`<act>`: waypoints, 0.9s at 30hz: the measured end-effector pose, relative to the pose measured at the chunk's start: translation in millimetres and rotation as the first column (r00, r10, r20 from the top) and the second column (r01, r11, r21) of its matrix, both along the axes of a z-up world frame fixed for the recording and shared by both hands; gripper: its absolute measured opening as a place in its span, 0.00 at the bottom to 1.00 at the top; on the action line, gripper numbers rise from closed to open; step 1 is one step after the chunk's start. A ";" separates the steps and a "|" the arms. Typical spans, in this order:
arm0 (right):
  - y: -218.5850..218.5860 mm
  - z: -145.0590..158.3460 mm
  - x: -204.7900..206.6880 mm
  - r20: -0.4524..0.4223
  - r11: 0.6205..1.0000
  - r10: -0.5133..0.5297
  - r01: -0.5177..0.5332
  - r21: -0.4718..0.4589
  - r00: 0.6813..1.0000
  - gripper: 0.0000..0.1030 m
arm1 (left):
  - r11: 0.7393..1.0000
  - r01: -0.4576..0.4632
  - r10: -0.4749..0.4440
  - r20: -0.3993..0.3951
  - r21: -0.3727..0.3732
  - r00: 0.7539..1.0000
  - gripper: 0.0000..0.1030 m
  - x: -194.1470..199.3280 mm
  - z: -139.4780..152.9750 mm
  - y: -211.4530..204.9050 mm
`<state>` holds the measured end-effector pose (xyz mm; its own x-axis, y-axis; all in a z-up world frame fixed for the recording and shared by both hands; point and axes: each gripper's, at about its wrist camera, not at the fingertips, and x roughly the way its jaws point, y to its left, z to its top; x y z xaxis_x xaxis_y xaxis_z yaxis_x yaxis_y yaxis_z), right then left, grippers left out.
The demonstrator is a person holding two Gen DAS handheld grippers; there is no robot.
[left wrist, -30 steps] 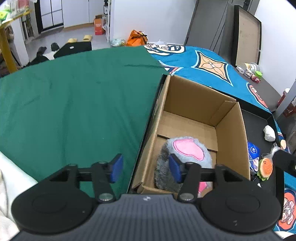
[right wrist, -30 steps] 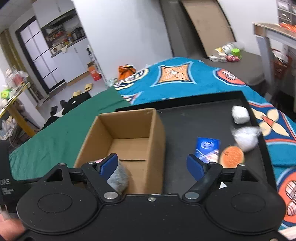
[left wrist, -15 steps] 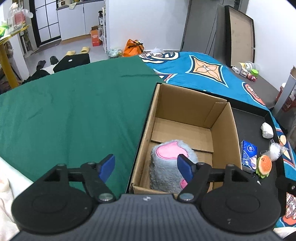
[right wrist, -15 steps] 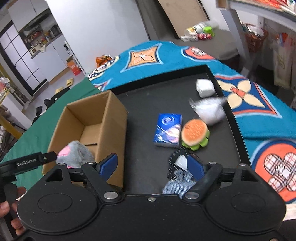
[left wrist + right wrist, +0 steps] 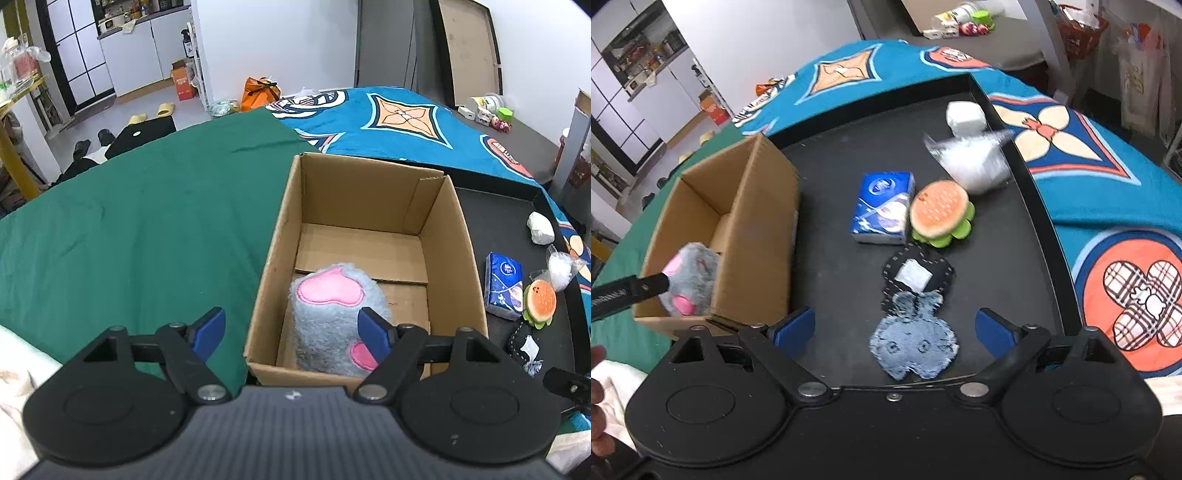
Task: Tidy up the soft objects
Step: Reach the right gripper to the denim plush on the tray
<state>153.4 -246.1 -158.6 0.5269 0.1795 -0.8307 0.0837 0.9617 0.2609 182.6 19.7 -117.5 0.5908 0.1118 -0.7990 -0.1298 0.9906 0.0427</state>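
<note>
The left gripper [image 5: 291,330] is being held over the near edge of the cardboard box [image 5: 448,236], its fingers [image 5: 373,334] spreading wider, nothing pinched. The grey plush paw [image 5: 334,314] is sitting inside the box at the near wall, beside the right-hand finger. The right gripper [image 5: 894,328] is being held above the black tray [image 5: 1030,229], its fingers spreading, with the denim plush [image 5: 914,345] lying between them, ungripped. At 12 o'clock from the denim plush, a burger toy [image 5: 940,210] and tissue pack [image 5: 882,206] are lying side by side.
</note>
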 end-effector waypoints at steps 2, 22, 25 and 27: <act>-2.2 -6.9 1.3 -0.012 1.000 -0.003 0.003 -0.006 1.000 0.91 | 1.000 0.005 -0.005 0.000 0.009 1.000 0.75 -0.3 -0.6 -3.2; 8.8 -50.7 13.9 -0.126 0.996 0.022 -0.033 -0.085 0.992 0.55 | 0.998 0.022 -0.020 -0.032 0.056 0.999 0.79 3.7 -10.9 -19.7; 10.0 -49.5 12.7 -0.116 0.996 0.037 -0.046 -0.079 0.993 0.45 | 0.998 0.020 -0.018 -0.027 0.063 0.999 0.79 3.5 -10.2 -20.7; 9.1 -48.3 11.6 -0.110 0.997 0.038 -0.046 -0.069 0.993 0.42 | 0.998 0.017 -0.016 -0.024 0.065 1.000 0.79 3.5 -9.5 -21.1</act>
